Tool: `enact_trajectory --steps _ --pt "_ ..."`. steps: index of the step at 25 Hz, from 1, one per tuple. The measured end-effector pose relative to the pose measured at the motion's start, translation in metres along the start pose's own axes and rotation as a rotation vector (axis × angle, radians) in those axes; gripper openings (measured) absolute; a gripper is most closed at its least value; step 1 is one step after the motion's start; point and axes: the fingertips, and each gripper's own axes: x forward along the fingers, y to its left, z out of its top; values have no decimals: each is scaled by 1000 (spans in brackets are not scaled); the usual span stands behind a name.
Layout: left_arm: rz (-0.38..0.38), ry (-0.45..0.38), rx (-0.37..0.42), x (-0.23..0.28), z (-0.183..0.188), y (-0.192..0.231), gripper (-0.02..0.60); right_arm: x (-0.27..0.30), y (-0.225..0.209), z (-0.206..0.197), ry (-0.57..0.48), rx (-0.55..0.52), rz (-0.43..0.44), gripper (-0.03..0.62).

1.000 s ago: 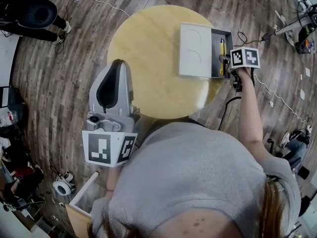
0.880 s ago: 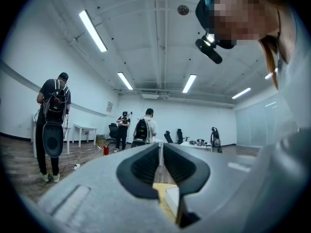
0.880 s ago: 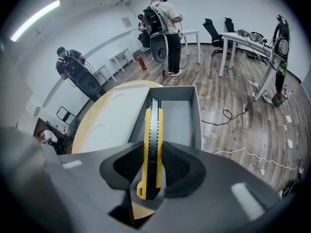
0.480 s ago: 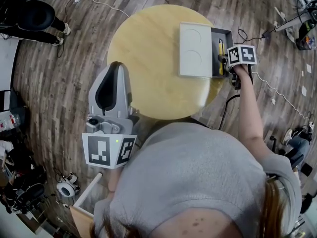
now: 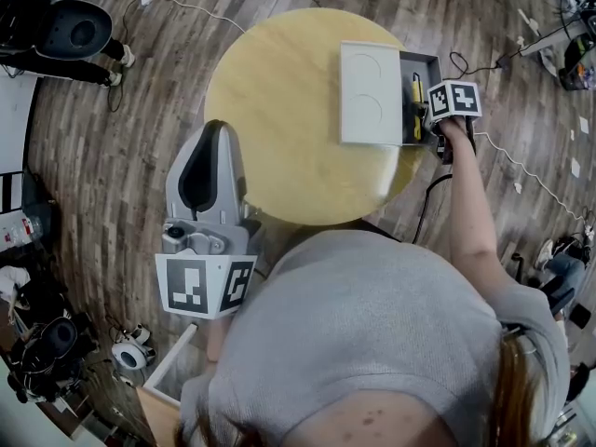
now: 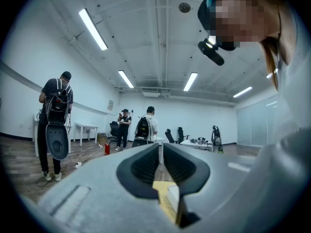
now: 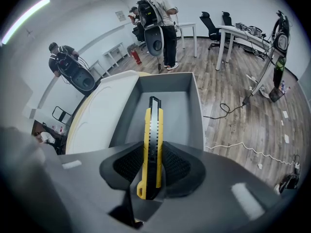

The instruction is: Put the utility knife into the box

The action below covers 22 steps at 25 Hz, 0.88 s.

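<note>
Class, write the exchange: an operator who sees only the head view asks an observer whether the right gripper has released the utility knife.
Operator: Is the utility knife released? The marker cube blocks my view.
Observer: No, the right gripper has its jaws shut on the yellow handle.
Operator: Which end is gripped?
Observer: The tail end; the blade end reaches forward over the grey box floor.
Operator: And the left gripper?
Observer: Jaws together, nothing held.

A round wooden table (image 5: 279, 128) sits just ahead of the left gripper (image 5: 212, 133), on plank floor (image 5: 112, 156); beyond the right gripper (image 7: 152, 152) a person with a backpack (image 7: 158, 13) stands near a white desk (image 7: 243, 33) and office chairs (image 7: 210, 22); a white cable (image 7: 238, 144) trails to its right.
</note>
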Motion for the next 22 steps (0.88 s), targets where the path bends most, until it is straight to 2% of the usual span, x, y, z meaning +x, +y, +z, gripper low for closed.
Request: enact_trajectory --steps 3,14,22 --pt "0 30 -2 -1 -6 0 21 2 -1 3 5 -1 -2 121" --pt "1 13 4 -1 -3 4 21 14 3 1 64 9 -6 121" --pt "29 21 -4 -3 -1 7 21 20 2 -2 84 16 0 121"
